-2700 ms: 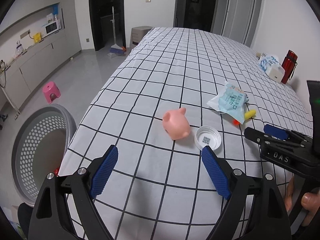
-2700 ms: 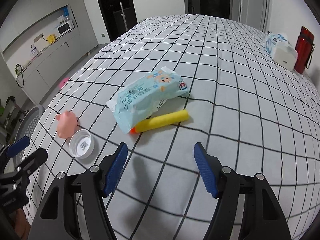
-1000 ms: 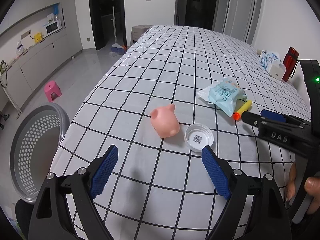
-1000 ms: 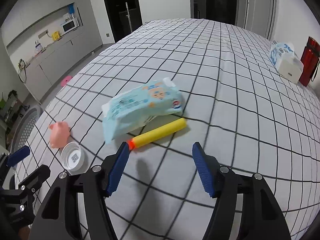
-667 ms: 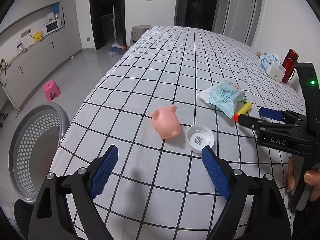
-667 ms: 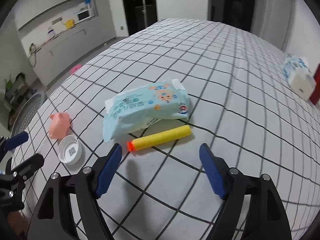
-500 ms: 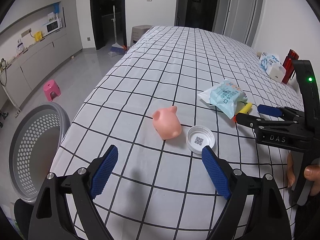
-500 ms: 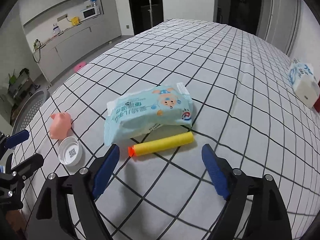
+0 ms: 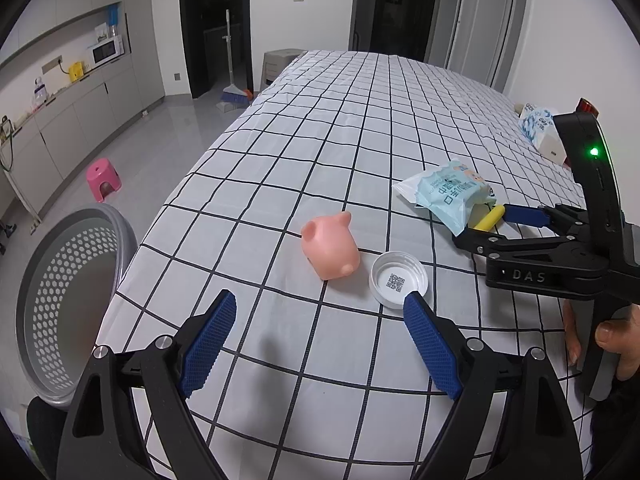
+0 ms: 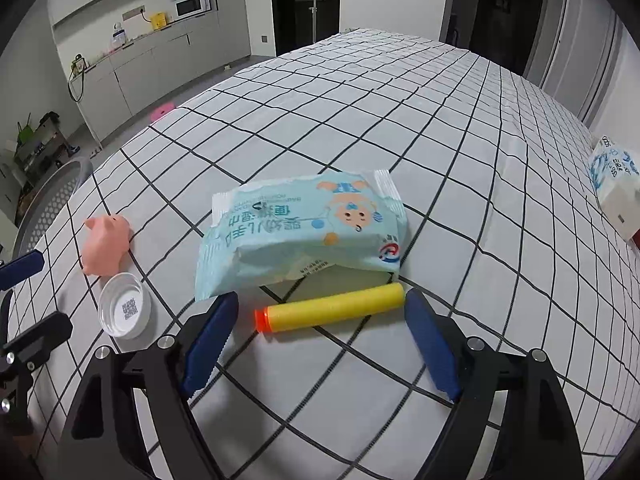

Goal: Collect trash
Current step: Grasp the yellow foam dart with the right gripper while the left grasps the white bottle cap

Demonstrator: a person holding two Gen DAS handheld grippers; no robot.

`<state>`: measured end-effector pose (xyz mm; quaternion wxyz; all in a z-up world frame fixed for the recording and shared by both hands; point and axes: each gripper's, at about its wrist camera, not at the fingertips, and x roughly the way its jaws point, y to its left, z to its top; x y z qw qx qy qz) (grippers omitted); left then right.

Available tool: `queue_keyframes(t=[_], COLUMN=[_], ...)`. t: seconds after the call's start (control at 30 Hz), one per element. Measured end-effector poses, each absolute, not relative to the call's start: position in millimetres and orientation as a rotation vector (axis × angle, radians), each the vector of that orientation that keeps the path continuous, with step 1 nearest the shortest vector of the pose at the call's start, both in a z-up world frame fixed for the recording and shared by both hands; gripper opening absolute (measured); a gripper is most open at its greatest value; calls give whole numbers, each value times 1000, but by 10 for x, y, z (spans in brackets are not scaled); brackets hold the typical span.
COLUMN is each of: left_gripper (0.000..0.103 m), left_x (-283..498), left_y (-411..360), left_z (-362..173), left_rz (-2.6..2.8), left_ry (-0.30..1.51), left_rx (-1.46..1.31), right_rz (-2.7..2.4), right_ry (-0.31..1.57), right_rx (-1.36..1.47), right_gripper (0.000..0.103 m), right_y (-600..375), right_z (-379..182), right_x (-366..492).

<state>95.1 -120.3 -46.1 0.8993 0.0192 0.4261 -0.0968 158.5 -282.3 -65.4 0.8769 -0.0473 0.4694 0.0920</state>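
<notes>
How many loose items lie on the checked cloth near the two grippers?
4: a pink pig toy, a white cap just beside it, a blue wipes packet, and a yellow foam dart in front of the packet. More could lie hidden under the packet.

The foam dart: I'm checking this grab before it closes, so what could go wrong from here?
1. The right tongs straddle the dart end to end; closing may bend it or squirt it out.
2. The wipes pack lies right against the dart, so the left pad may snag it.
</notes>
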Motion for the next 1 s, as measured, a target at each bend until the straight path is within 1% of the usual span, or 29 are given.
queue_keyframes(t=[0.13,0.17,0.2,0.27,0.57,1.0], left_gripper=[84,84,84,84,84,84], left_x=[948,948,946,943,927,951], left_y=[-1198,-1198,-1203,-1212,-1241,-1448], left_z=[-458,-458,-457,-454,-461,-481], left_rz=[-200,-199,-199,-199,-212,-262], left_ry=[881,881,882,882,889,901], left_rx=[40,40,39,38,37,7], right_rz=[205,212,216,224,189,22], right_ry=[974,972,969,961,956,932], right_rx=[-104,-106,-108,-112,-52,110], right_gripper=[80,78,73,68,67,67], right_y=[-2809,-2806,-2802,-2789,-2857,-3267], right_z=[-657,-655,-653,-651,-614,-517], right_x=[1586,1574,1571,1553,1385,1006])
